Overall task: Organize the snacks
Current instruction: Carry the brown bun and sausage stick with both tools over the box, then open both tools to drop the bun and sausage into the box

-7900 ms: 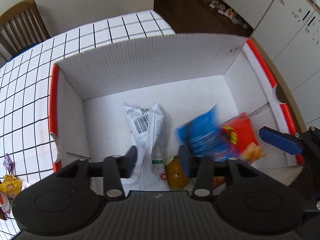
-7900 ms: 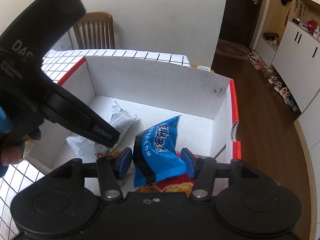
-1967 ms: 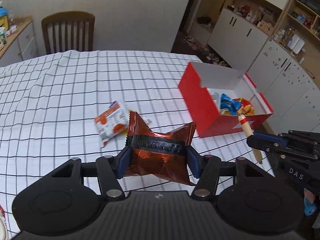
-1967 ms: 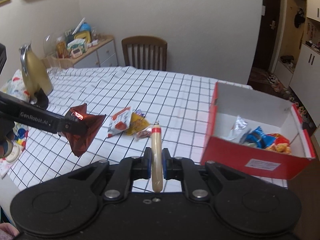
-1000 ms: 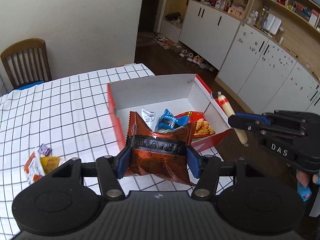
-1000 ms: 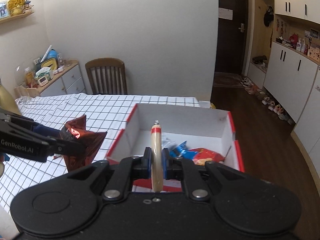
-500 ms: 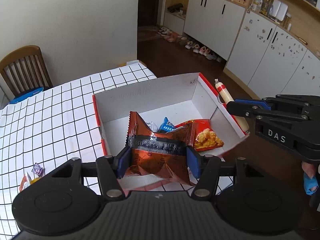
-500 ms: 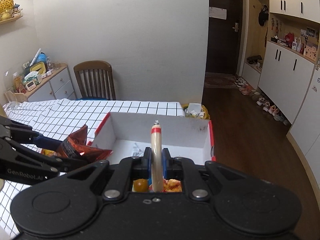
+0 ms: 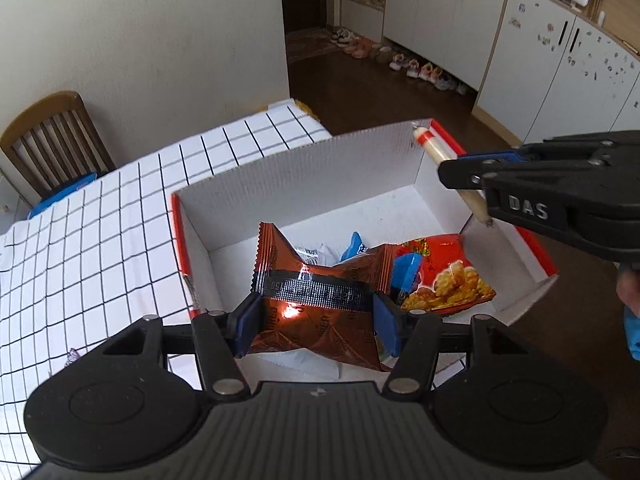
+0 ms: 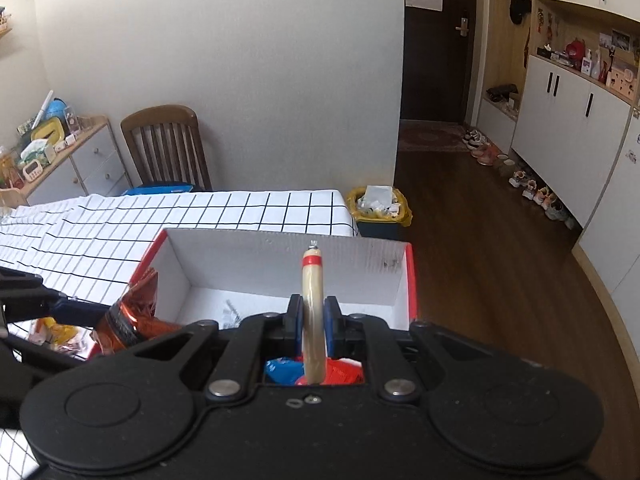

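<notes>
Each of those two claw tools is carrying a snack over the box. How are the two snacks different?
The brown packet in the left gripper is a wide, crinkled foil pouch; the sausage stick in the right gripper is a slim, smooth beige tube with a red band. The packet forces the left jaws wide apart, while the stick leaves the right jaws nearly together. Both are clamped and held over the red-and-white box, not yet dropped in.

A home dining room: checked tablecloth (image 10: pixel 240 212), wooden chair (image 10: pixel 168 144), shoes by the cabinets (image 10: pixel 536 192).
</notes>
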The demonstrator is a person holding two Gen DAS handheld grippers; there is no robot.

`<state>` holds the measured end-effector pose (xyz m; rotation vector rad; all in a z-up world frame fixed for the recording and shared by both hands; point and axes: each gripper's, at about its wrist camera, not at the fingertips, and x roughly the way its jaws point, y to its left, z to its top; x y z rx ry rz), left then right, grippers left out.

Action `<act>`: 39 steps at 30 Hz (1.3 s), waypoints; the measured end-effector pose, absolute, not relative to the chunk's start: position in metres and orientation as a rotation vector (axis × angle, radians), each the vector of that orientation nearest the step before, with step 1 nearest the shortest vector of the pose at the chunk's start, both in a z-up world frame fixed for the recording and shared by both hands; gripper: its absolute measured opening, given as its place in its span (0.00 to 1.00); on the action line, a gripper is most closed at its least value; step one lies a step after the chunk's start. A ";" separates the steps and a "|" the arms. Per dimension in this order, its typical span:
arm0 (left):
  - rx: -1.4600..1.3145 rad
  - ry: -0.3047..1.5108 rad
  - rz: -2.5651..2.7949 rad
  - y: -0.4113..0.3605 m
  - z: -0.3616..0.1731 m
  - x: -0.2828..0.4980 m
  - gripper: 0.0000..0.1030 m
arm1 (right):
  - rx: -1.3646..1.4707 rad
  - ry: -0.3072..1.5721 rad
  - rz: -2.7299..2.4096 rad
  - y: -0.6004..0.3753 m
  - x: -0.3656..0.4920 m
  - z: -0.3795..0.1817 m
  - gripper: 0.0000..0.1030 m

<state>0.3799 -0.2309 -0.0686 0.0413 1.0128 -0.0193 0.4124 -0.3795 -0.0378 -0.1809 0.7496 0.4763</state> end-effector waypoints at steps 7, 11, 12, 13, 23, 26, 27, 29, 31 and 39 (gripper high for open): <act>0.070 1.059 -0.014 -0.237 -0.086 0.392 0.56 | -0.202 0.835 0.477 -0.369 0.434 -0.058 0.09; 0.074 1.081 -0.014 -0.238 -0.094 0.397 0.56 | -0.210 0.887 0.476 -0.365 0.440 -0.071 0.09; 0.076 1.085 -0.015 -0.238 -0.096 0.398 0.56 | -0.213 0.897 0.476 -0.363 0.441 -0.073 0.09; 0.079 1.090 -0.015 -0.239 -0.096 0.399 0.56 | -0.217 0.906 0.474 -0.362 0.441 -0.075 0.09; 0.113 1.132 -0.010 -0.246 -0.110 0.405 0.57 | -0.244 0.956 0.466 -0.361 0.437 -0.090 0.09; 0.124 1.135 -0.006 -0.248 -0.112 0.403 0.57 | -0.248 0.965 0.464 -0.361 0.437 -0.092 0.10; 0.127 1.135 -0.006 -0.249 -0.112 0.403 0.57 | -0.248 0.968 0.461 -0.362 0.437 -0.093 0.11; 0.130 1.138 -0.008 -0.251 -0.112 0.403 0.58 | -0.247 0.972 0.449 -0.363 0.437 -0.094 0.14; 0.127 1.140 -0.008 -0.251 -0.112 0.402 0.58 | -0.244 0.979 0.450 -0.365 0.435 -0.095 0.16; 0.091 1.118 -0.004 -0.249 -0.101 0.393 0.64 | -0.230 0.961 0.448 -0.373 0.426 -0.087 0.17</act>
